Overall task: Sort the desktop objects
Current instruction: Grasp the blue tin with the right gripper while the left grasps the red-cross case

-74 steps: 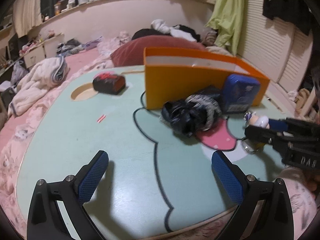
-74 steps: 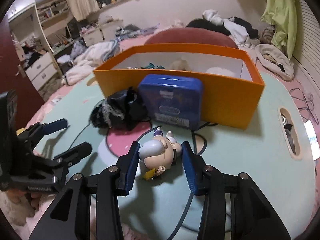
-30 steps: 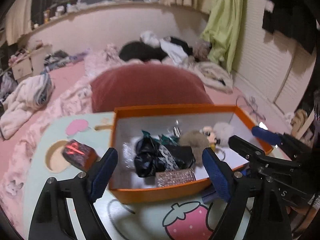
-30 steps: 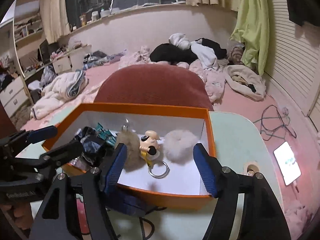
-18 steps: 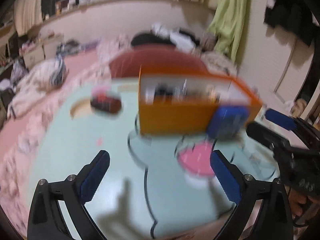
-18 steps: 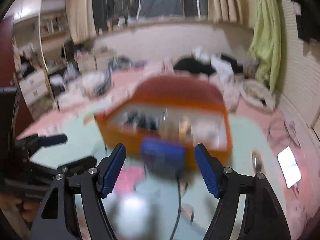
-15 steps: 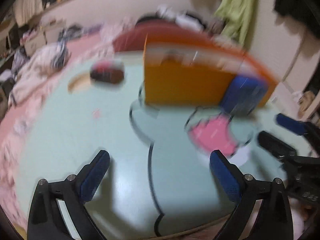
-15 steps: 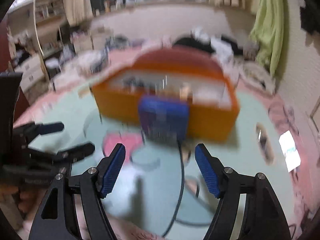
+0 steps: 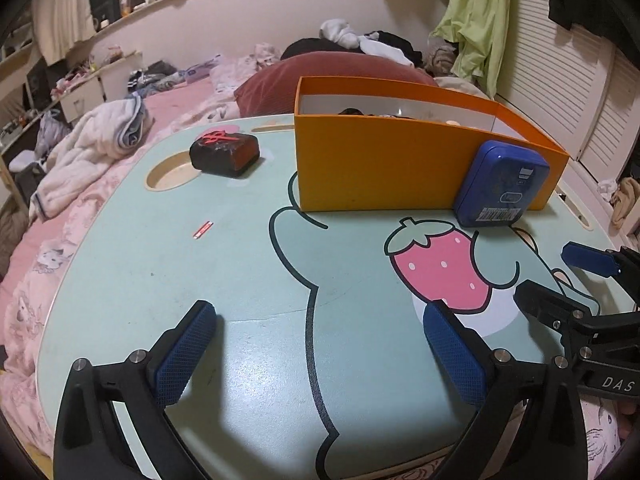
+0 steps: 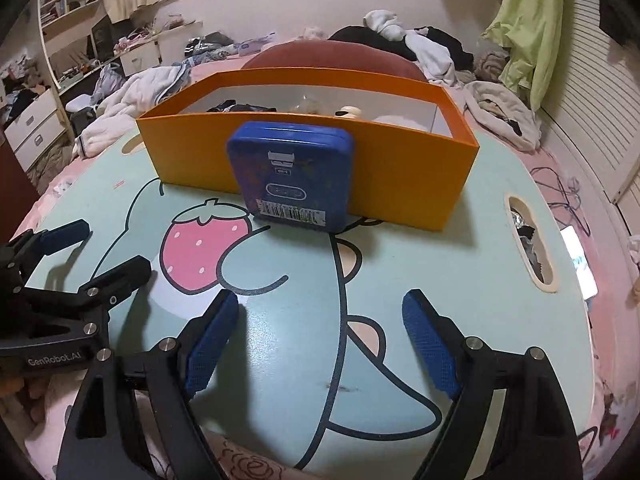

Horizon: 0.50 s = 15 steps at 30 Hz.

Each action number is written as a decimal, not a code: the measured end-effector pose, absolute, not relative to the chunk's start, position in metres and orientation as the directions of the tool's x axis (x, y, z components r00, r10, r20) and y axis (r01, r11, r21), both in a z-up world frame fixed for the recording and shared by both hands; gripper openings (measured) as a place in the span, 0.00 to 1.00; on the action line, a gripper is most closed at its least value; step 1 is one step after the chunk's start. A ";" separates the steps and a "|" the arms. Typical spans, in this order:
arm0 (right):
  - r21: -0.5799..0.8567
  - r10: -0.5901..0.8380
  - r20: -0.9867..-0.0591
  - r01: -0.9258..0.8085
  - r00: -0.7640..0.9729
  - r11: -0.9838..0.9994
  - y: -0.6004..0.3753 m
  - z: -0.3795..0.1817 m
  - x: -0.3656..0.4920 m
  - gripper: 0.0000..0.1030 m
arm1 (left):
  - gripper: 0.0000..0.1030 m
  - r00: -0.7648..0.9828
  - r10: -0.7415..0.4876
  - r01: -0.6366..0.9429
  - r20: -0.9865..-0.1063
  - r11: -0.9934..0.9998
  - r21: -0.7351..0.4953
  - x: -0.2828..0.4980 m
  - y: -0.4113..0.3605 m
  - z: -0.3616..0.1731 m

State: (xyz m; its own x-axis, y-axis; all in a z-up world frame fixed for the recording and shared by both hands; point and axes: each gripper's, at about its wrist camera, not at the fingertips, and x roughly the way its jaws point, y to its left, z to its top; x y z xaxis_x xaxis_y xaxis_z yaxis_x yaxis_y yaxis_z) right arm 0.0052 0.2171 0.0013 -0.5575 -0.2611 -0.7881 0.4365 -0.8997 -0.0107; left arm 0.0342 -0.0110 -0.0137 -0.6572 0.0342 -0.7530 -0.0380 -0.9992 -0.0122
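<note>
An orange box (image 9: 380, 168) (image 10: 400, 176) stands on the mint-green table (image 9: 160, 280); dark cloth, a fluffy ball and a small figure show over its rim. A blue tin (image 9: 500, 184) (image 10: 292, 176) leans against its front wall. A black and red box (image 9: 224, 152) lies to the left near a round cup hole. My left gripper (image 9: 320, 344) is open and empty above the table's near edge. My right gripper (image 10: 320, 344) is open and empty, well in front of the blue tin. Each gripper shows in the other's view.
A small red strip (image 9: 202, 229) lies on the table. A slot (image 10: 528, 240) at the table's right edge holds small items. A maroon cushion (image 9: 332, 76) sits behind the box. Bedding and clothes surround the table.
Both grippers were over the orange box, open, with the dark bundle and figure inside it. They have pulled back and down to the table's near edge, both still open and empty.
</note>
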 end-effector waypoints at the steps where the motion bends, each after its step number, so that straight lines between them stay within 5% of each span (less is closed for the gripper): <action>1: -0.001 -0.266 -0.784 0.431 -0.560 -0.902 0.218 0.000 0.002 0.82 | 1.00 -0.657 0.035 -0.038 -0.753 -0.999 -0.013 0.034 -0.011 -0.013; 7: 0.102 -0.364 -0.698 0.417 -0.616 -0.903 0.240 0.035 0.014 0.82 | 1.00 -0.657 0.034 -0.039 -0.753 -0.999 -0.012 0.035 -0.011 -0.012; 15: 0.086 -0.324 -0.703 0.377 -0.633 -0.922 0.208 0.046 -0.009 0.82 | 1.00 -0.657 0.035 -0.039 -0.753 -0.999 -0.012 0.036 -0.011 -0.012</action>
